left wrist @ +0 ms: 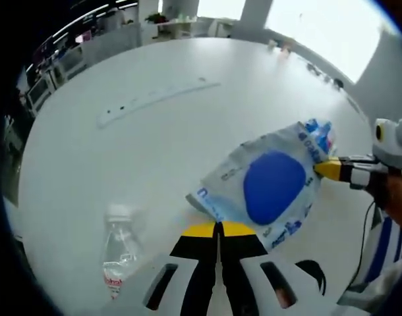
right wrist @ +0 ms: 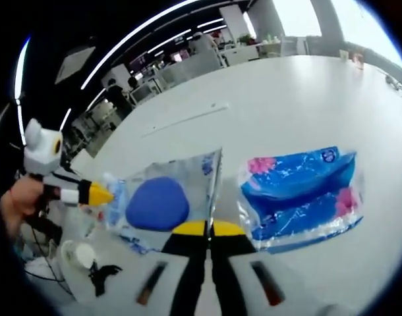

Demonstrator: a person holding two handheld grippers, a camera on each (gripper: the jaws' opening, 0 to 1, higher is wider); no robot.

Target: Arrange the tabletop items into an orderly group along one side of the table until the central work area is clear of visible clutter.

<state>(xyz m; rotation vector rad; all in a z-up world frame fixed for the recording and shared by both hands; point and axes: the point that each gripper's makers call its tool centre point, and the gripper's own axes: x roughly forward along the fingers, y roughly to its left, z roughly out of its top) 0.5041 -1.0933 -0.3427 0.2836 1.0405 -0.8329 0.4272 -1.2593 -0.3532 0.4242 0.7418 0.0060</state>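
A clear plastic bag with a blue oval inside [left wrist: 273, 187] [right wrist: 158, 203] hangs stretched between both grippers, just above the white table [left wrist: 155, 151]. My left gripper [left wrist: 219, 229] has its yellow-tipped jaws pressed together at the bag's near edge; in the right gripper view it [right wrist: 99, 193] pinches the bag's left end. My right gripper [right wrist: 207, 228] is shut on the bag's other edge, and in the left gripper view it [left wrist: 327, 169] holds the far corner. A blue tissue pack [right wrist: 300, 191] lies flat to the right. A clear plastic bottle [left wrist: 120, 253] lies on its side near the table's edge.
A long white strip [left wrist: 155, 97] [right wrist: 188, 118] lies across the far part of the table. A hand [right wrist: 16, 197] holds the left gripper. A small white cup [right wrist: 76, 254] and a black cable [right wrist: 102, 273] sit low at the left. Small items line the far edge [left wrist: 319, 69].
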